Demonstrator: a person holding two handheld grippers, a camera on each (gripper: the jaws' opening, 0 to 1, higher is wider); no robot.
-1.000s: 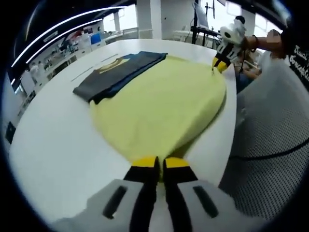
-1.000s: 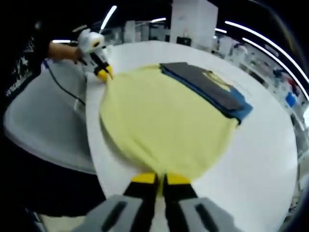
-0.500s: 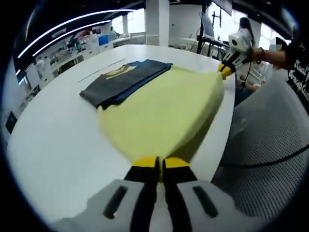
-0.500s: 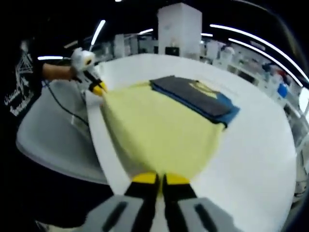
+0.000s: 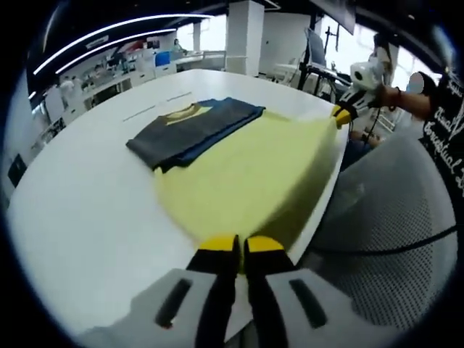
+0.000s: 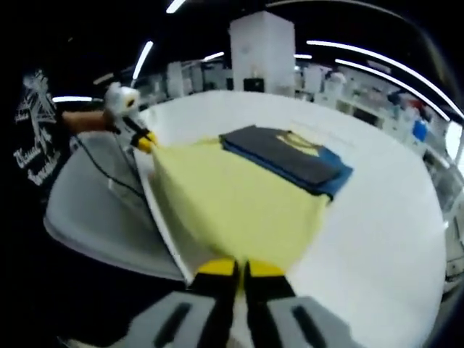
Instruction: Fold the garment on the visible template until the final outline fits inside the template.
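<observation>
Yellow garment (image 5: 246, 181) lay on the white table (image 5: 80, 210), near edge lifted off it, far part overlapping a folded dark-and-blue garment (image 5: 192, 127). We had the left gripper (image 5: 239, 250) pinched shut on one near corner, the right gripper (image 6: 239, 270) shut on the other, the held edge taut between them. Fold step looked under way; next we'd carry that edge forward over the cloth. Long axis ran away from us toward the dark garment. Template: couldn't tell.
</observation>
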